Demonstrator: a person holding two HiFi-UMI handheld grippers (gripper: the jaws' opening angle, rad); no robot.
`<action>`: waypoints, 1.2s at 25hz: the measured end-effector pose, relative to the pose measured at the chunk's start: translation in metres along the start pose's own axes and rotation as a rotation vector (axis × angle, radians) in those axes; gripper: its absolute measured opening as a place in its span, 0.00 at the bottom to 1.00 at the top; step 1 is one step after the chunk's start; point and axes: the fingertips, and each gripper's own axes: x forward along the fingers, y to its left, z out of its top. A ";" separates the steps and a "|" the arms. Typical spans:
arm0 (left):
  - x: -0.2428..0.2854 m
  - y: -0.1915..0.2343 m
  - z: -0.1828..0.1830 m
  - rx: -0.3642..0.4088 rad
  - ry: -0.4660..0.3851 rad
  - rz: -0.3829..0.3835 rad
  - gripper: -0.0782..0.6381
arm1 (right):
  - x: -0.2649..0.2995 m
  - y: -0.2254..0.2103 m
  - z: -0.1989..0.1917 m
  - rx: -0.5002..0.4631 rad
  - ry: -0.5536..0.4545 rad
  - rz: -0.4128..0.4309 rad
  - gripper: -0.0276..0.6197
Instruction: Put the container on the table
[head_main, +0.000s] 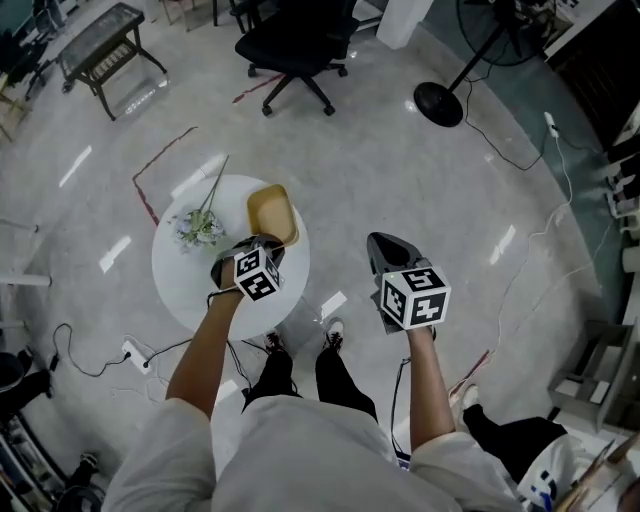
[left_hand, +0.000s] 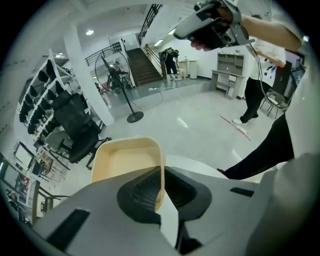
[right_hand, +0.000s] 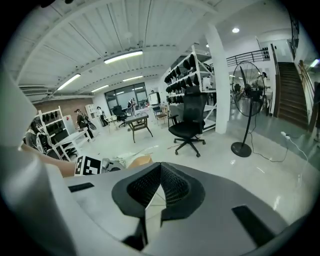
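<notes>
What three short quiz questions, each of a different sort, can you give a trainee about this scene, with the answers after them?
1. True or false: the right claw is holding the container.
2. Multiple choice: what lies on the round white table? A: flowers. B: a cup. C: a book.
3. Fill the gap: the left claw is shut on the container's side ____.

Key: 1 false, because the right claw is shut with nothing in it and is off to the side of the table. 2 A. 3 wall.
</notes>
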 end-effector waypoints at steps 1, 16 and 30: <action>0.012 -0.005 -0.005 0.004 0.018 -0.021 0.16 | 0.003 -0.004 -0.008 0.004 0.014 -0.005 0.06; 0.068 -0.045 -0.015 -0.075 0.074 -0.179 0.26 | -0.005 -0.025 -0.060 0.032 0.081 -0.031 0.06; -0.159 0.086 0.053 -0.386 -0.355 0.295 0.15 | -0.053 -0.005 0.101 -0.242 -0.185 -0.046 0.06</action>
